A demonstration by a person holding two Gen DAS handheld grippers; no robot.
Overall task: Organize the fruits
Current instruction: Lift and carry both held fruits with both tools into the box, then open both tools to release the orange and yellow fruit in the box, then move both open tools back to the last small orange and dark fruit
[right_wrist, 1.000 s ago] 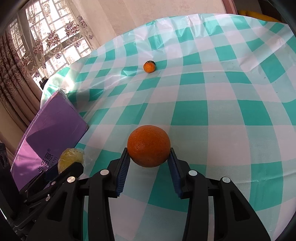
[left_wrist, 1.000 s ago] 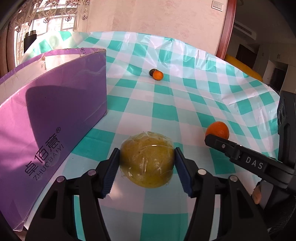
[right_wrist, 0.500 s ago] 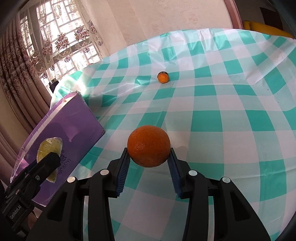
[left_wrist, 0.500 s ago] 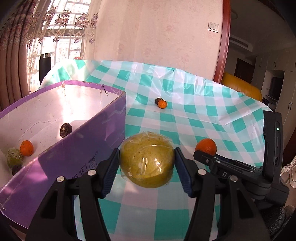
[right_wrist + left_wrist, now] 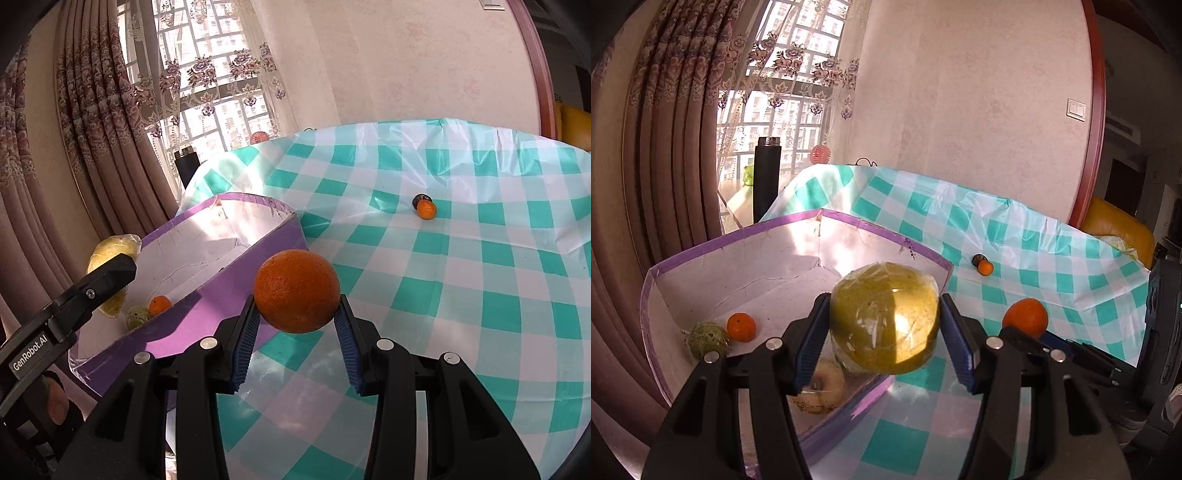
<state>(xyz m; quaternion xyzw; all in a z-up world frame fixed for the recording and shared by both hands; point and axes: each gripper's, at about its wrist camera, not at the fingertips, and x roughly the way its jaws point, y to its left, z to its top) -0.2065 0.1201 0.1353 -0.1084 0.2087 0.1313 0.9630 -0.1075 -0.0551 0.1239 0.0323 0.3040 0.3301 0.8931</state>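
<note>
My left gripper is shut on a large yellow-green fruit wrapped in plastic film and holds it in the air over the right wall of the purple box. My right gripper is shut on a big orange, lifted above the tablecloth beside the box. Inside the box lie a small orange, a green fruit and a pale wrapped fruit. A small orange touching a dark fruit lies far out on the table.
The table wears a teal-and-white checked plastic cloth. A black bottle stands behind the box by the window and curtains. A yellow seat is at the far right.
Both grippers have risen with their fruits. The left one has swung left, from beside the box to above its right wall, and the box's inside has come into view.
</note>
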